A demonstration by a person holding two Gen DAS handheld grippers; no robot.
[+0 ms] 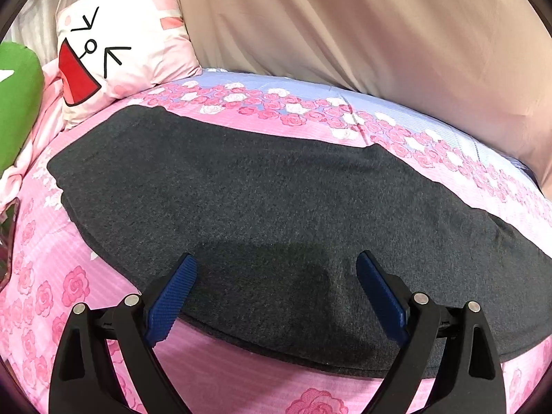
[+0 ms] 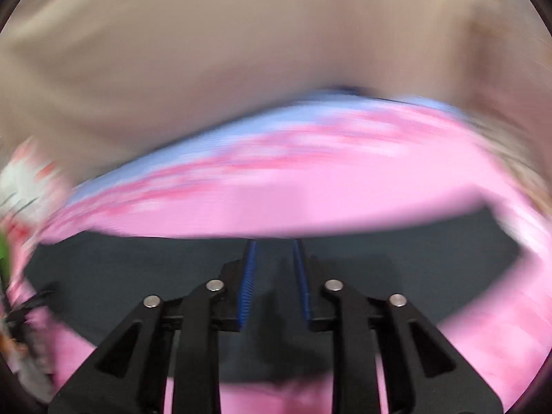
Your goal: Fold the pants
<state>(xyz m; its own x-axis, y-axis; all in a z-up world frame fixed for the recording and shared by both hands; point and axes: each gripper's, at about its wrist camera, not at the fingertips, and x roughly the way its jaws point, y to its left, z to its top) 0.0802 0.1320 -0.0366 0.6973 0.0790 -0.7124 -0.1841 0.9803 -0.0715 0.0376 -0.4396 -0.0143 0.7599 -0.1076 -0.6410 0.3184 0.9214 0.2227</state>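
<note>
Left wrist view shows dark grey pants (image 1: 276, 207) folded flat across the floral bed (image 1: 69, 293), no readable writing. Left gripper (image 1: 276, 269) fingers spread; right gripper (image 2: 275, 252) fingers slightly parted, pinching nothing.

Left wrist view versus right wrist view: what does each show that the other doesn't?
Only the left wrist view shows the cartoon-face pillow, a green cushion and the left gripper, wide open above the pants. Only the right wrist view shows the right gripper, jaws narrowly apart with nothing visibly clamped; the picture is blurred. Both show the dark grey pants on the pink floral bedsheet and the beige curtain.
</note>
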